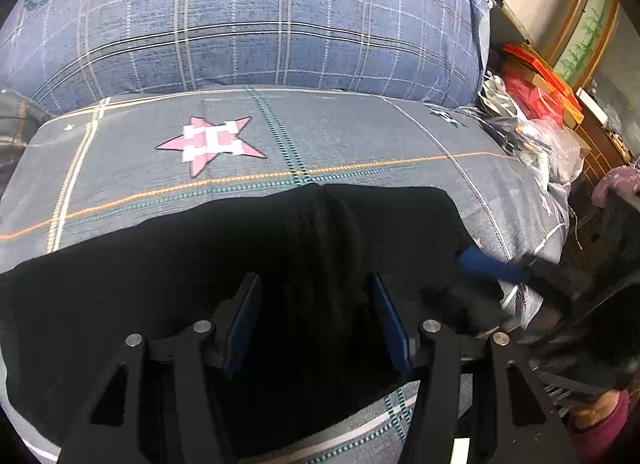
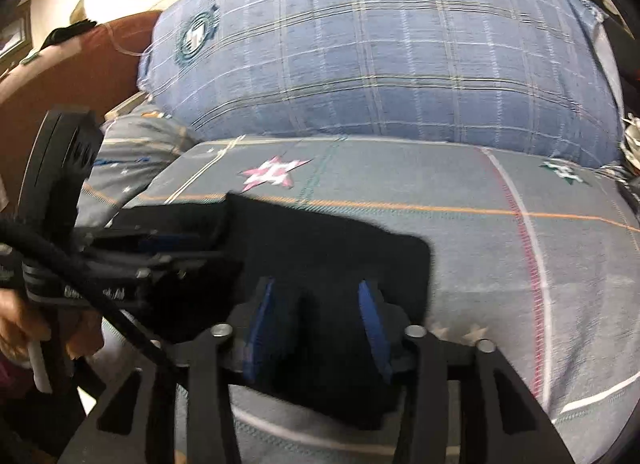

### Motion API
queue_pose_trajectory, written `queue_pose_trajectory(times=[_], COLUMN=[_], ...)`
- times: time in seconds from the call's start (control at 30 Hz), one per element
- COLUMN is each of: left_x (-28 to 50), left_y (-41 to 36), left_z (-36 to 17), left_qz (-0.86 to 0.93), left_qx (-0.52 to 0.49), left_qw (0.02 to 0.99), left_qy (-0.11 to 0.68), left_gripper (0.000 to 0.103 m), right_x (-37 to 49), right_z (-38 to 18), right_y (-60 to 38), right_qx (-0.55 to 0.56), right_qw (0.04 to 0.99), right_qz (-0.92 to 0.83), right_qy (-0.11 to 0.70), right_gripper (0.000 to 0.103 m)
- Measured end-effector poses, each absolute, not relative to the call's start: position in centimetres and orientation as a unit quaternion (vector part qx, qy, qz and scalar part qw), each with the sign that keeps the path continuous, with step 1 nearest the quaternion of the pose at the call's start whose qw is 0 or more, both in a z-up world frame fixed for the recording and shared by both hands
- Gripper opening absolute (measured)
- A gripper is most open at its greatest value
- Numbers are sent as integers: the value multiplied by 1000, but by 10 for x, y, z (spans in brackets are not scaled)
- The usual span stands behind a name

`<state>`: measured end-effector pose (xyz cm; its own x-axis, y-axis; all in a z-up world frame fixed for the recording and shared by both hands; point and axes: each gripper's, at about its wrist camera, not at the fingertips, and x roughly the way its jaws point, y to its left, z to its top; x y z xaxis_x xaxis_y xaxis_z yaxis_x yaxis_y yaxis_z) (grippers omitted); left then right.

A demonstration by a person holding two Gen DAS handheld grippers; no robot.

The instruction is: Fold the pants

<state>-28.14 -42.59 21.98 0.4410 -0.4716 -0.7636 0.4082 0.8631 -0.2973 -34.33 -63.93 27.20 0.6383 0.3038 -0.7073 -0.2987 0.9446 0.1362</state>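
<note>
Black pants (image 1: 160, 264) lie flat on a grey patterned bed sheet (image 1: 360, 135). My left gripper (image 1: 314, 282) is low over them, jaws apart, with a raised ridge of black cloth between the blue pads (image 1: 244, 320); the pads do not visibly press it. In the right wrist view the pants (image 2: 340, 248) end in a squared edge on the sheet (image 2: 500, 264). My right gripper (image 2: 316, 286) straddles that end, jaws apart, with dark cloth lying between them. One blue finger (image 1: 492, 266) of the right gripper shows at the pants' right edge.
A big blue plaid quilt roll (image 1: 260, 23) (image 2: 380, 63) bounds the far side of the bed. Red boxes and plastic bags (image 1: 536, 111) crowd the right side. A brown headboard (image 2: 120, 47) stands at far left. A person's hand (image 2: 24, 328) holds the left tool.
</note>
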Motion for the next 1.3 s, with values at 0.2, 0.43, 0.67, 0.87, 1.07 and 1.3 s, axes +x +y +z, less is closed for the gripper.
queue_pose_trajectory(times=[0.2,0.43,0.67,0.87,1.07,1.3], left_x=[-293,-301,-310,-317,-323,-331], left_y=[-402,-368,-326,-288,-263,-246], left_z=[230,237,234,229,222,214], left_qz=[-228,-202,-150,-119,-90,-75], left_qx=[-35,-53,-63,-94,-104,-117], left_qw=[861,871,880,880,881,876], left_qy=[452,445,446,450,453,461], left_gripper=[68,78,80,81,81,82], right_x=[-342,-344,-335,-326,-320,-317], right_z=[268,300,295,289,284,279], right_y=[-620,-599,-563,-533,-509,-488], right_qx=[-18,-4,-18,-23,-29,-44], right_qw=[897,909,901,891,881,872], right_qz=[171,205,238,272,297,315], right_qy=[407,363,361,363,366,373], right_gripper=[55,65,69,73,76,77])
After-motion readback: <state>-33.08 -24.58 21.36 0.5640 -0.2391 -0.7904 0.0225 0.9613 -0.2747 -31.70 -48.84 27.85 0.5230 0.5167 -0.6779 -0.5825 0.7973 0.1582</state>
